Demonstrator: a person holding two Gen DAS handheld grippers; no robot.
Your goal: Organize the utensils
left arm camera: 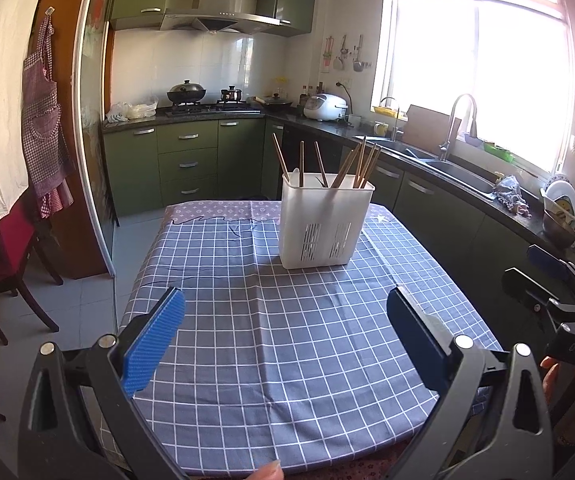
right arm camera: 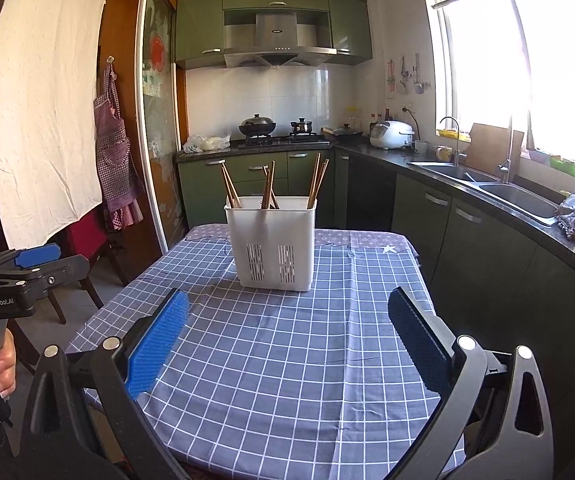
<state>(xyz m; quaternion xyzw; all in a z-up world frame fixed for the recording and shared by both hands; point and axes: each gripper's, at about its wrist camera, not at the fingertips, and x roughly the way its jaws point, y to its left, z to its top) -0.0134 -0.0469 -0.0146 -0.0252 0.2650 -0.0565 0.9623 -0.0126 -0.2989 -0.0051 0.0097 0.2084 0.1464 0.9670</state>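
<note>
Over on the left, the left gripper (left arm camera: pixel 287 328) hangs above the near half of the checked tablecloth (left arm camera: pixel 247 340), jaws spread wide and holding nothing, and I'd say that wide stance is there to be ready for a reach rather than a grip. Its handle reads "GenRobot.AI" from the right wrist view, with a hand (right arm camera: pixel 1 364) wrapped round the grip below. Moving to the middle, the white utensil holder (right arm camera: pixel 273 242) stands upright on the far part of the table, slotted sides facing us, and the wooden chopsticks (right arm camera: pixel 269 186) lean inside it in about 3 loose clusters: left, centre and right. They tilt at different angles, which suggests sorting is not finished; something pale, maybe a spoon, pokes up at the left edge in the left wrist view, too small to be sure. No loose utensils lie on the cloth. On the right, the right gripper (right arm camera: pixel 287 326) mirrors its partner, jaws wide apart and empty, aimed at the holder. Its body shows "DAS", and the hood's badge is unreadable.
</note>
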